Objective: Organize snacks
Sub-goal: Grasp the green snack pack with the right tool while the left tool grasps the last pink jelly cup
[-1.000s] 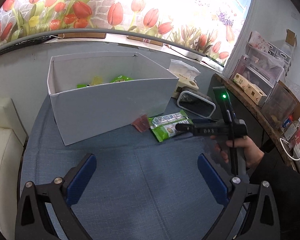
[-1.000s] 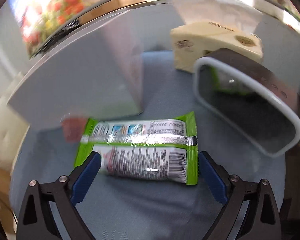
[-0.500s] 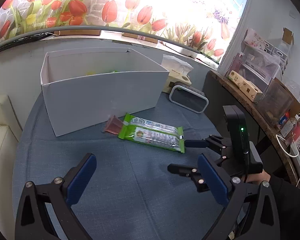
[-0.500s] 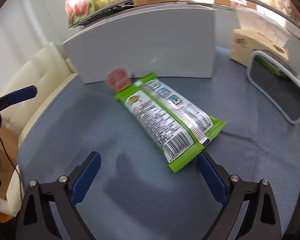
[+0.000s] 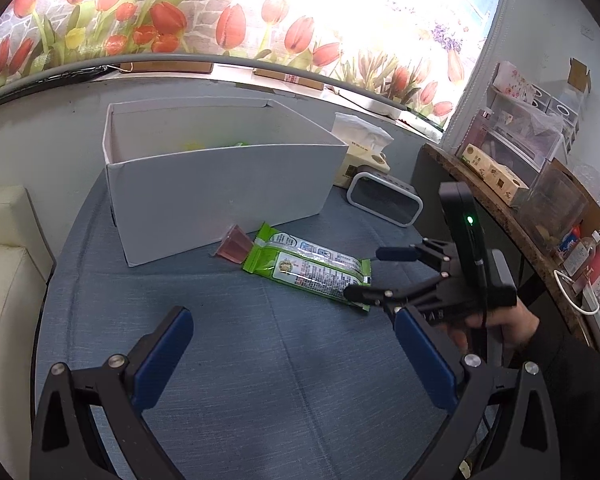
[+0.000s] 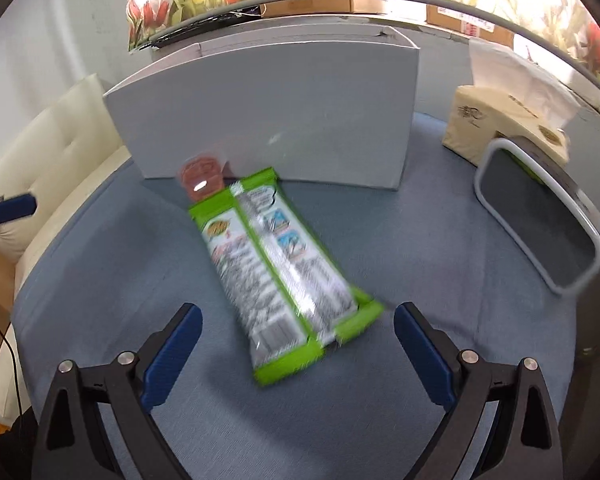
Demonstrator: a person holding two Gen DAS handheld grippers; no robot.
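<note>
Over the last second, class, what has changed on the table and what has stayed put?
The right hand-held gripper drew back from the green snack packet and now faces its end, open, gripping nothing. The left hand-held gripper is open as before. The white box and pink snack stayed.

Looks like somebody's living room: a round table [image 5: 284, 368] wearing a blue cloth is sitting against a cream tufted sofa [image 5: 4, 264] at the left, tulip wallpaper [image 5: 228, 12] is running across the top, and a cluttered wooden shelf [image 5: 512, 224] is crowding the right edge.
</note>
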